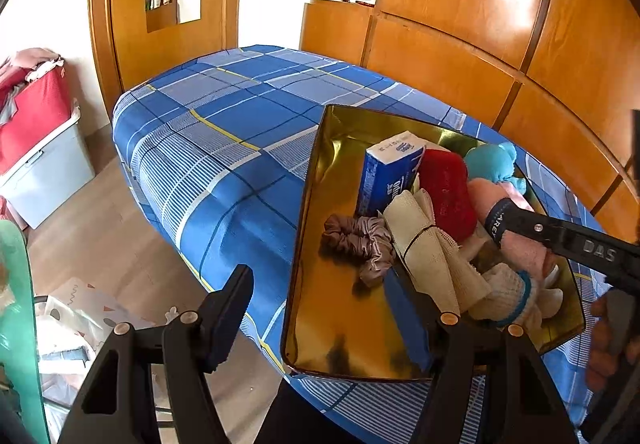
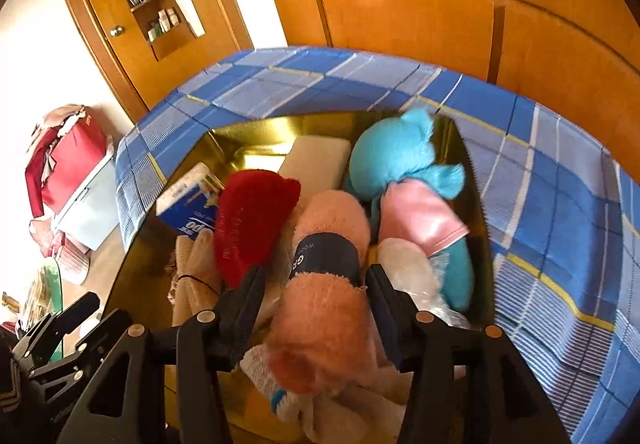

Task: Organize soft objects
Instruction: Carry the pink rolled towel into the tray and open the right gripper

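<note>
Wood-panelled walls frame a bed (image 1: 224, 147) in blue plaid, and on it sits the gold tray (image 1: 320, 316), already well stocked. Look at that pile: a red plush piece (image 2: 250, 228), the turquoise stuffed toy (image 2: 400, 163), a blue tissue box (image 1: 384, 175), a mauve scrunchie (image 1: 360, 244), beige cloth (image 1: 424, 248) and a white knitted glove (image 1: 504, 296), all inside the rim. The right gripper (image 2: 312, 284) is over the tray with its jaws around the pink rolled towel (image 2: 324, 292), the one with the dark paper band, apparently squeezing it; whether it is lifting or placing, I cannot tell. The left gripper (image 1: 332, 308) hangs at the tray's near edge, jaws wide, carrying nothing. My read: gathering looks mostly done, since nothing soft lies loose on the bedspread in view, and what remains is settling this towel and perhaps tidying the heap.
</note>
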The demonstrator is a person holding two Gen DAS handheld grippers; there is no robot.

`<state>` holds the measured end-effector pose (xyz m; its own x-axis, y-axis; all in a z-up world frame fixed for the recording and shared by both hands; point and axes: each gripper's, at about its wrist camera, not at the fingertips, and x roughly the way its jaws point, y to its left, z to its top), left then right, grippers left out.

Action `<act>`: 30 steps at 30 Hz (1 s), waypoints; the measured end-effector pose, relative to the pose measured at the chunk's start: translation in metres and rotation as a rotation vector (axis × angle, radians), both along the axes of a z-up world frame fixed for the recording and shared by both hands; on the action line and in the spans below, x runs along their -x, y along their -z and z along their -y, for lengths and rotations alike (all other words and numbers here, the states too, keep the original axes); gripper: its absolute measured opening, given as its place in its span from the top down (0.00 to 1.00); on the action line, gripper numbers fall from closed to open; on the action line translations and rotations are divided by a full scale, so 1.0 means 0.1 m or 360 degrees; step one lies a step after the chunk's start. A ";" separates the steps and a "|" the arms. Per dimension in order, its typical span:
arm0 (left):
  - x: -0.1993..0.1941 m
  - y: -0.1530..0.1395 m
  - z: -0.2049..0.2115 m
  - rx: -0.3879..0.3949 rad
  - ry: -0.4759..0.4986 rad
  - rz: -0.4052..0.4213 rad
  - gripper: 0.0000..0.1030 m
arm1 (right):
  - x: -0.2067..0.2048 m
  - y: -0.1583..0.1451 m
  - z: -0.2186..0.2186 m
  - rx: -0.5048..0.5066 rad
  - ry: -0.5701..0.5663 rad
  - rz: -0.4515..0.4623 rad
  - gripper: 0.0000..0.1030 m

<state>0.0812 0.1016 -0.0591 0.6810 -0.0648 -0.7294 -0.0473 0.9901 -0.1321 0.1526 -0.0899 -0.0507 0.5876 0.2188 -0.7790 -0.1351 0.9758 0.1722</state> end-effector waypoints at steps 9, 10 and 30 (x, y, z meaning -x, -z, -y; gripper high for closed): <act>0.06 -0.10 0.05 -0.0021 0.0006 0.0040 0.30 | 0.26 -0.10 -0.05 0.0081 -0.0044 0.0125 0.68; 0.07 -0.11 0.06 -0.0026 0.0009 0.0046 0.29 | 0.25 -0.08 -0.08 0.0104 -0.0049 0.0125 0.68; 0.32 -0.34 0.29 -0.0084 -0.0013 0.0221 0.00 | 0.71 -0.22 -0.03 0.0239 0.0065 0.0344 0.58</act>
